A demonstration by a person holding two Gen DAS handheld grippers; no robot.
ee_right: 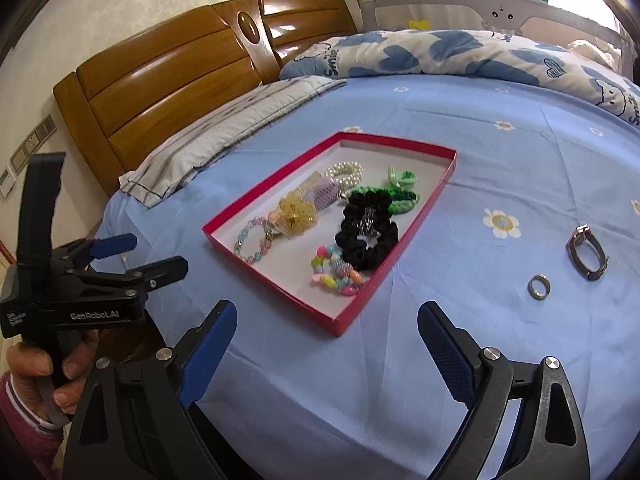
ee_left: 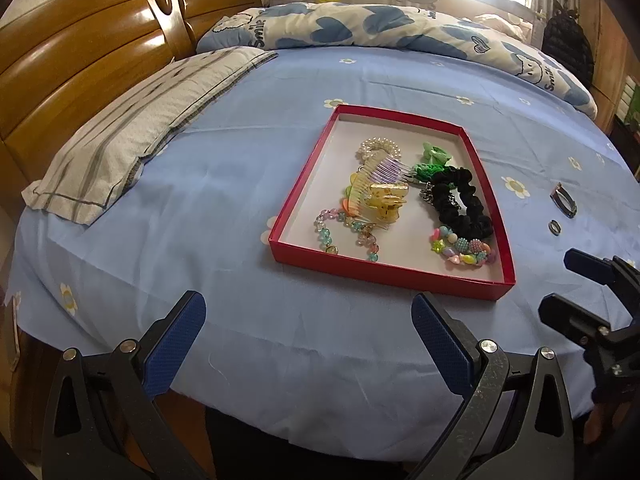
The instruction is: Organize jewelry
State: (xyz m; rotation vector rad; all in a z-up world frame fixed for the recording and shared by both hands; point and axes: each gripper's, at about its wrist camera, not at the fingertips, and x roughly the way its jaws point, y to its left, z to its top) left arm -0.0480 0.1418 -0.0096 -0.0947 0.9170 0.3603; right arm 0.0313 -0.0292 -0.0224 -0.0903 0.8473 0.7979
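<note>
Both grippers, left and right, hover fingers wide; the small hard ring, lower right, looks slippery, best pinched across its rim.

The left wrist view looks forward along the left gripper from low at the near edge of the bed, facing the headboard and duvet, with the red tray close ahead. The right wrist view looks along the right gripper from further right, angled left toward the same tray, slightly farther off. The 2 views share the tray, pillow, ring and each other's gripper.
</note>
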